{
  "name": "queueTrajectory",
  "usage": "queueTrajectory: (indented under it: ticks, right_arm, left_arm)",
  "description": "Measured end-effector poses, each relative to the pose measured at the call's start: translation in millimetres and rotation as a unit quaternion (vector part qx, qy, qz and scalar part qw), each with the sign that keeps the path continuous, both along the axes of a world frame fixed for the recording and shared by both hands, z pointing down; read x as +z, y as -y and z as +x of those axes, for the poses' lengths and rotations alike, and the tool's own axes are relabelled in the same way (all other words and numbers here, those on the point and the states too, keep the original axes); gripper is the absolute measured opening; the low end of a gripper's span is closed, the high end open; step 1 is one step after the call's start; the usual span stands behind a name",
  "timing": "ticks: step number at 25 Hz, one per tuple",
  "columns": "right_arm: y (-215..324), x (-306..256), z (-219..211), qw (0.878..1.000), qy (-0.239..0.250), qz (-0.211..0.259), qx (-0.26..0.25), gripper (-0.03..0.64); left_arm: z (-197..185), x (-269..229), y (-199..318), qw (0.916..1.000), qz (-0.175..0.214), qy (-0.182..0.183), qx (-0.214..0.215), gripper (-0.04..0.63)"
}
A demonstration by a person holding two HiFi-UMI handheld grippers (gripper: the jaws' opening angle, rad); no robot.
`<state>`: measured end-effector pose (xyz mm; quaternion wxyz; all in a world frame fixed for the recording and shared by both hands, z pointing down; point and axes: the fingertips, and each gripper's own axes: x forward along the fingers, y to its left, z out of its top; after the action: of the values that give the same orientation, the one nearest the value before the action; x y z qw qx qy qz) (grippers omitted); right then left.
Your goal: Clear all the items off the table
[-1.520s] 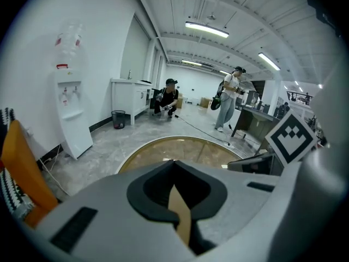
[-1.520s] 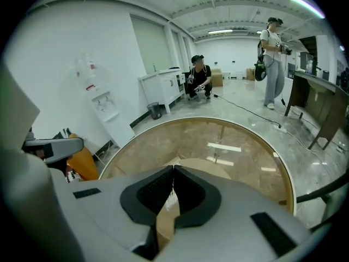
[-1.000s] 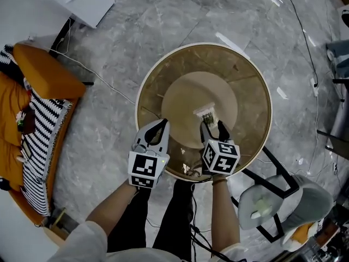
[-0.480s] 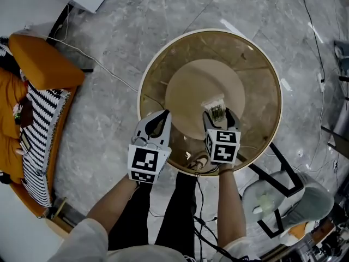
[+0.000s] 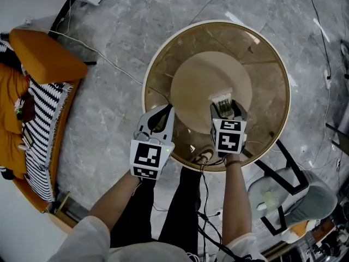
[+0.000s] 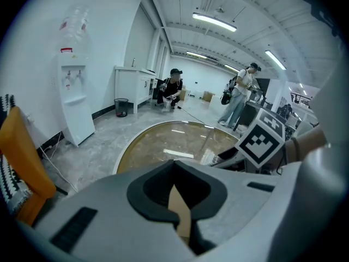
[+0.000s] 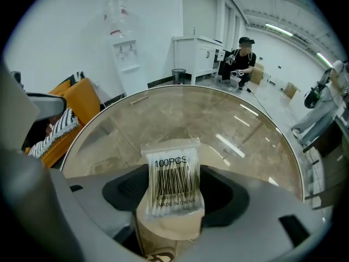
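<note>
Basically nothing cleared yet: the cotton-swab packet (image 5: 222, 99) lies just 5 o'clock of the round glass table's (image 5: 163, 53) centre, between my right claw's (image 5: 226, 109) just-opened wide jaws, ungripped; my left claw (image 5: 169, 109) is closed, empty.

The table top (image 5: 264, 81) is smooth, glossy tinted glass that carries reflections, and the floor (image 5: 109, 119) beneath it is polished grey stone with marble veining. The packet of cotton swabs (image 7: 173, 184) is wrapped in clear, shiny plastic film with slight crinkles. The left gripper (image 5: 163, 114) and the right gripper (image 5: 226, 109) have matt grey plastic shells with matt black jaw linings, and the cushion (image 5: 46, 56) looks like orange cloth.
</note>
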<state>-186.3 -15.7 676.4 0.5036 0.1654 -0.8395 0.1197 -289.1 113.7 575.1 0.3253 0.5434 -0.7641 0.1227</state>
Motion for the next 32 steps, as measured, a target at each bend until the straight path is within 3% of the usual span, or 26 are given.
queueTrajectory:
  ticks: [13,25,32]
  right_arm:
    - [-7.2,-16.9,8.3,1.000,0.010,0.005,0.010,0.240]
    - [-8.6,-53.7,48.8,0.995,0.053,-0.009,0.085,0.239]
    - [-10.6,-75.1,89.4,0.985,0.081,-0.023,0.153,0.239]
  left_arm:
    - [13.9,-5.8,1.2,1.0000,0.001,0.001,0.008,0.003]
    - [47.8,-16.0,13.9,0.9994,-0.003,0.001,0.033,0.003]
    - [77.5,-23.5,24.1,0.9982,-0.007,0.005,0.059,0.003]
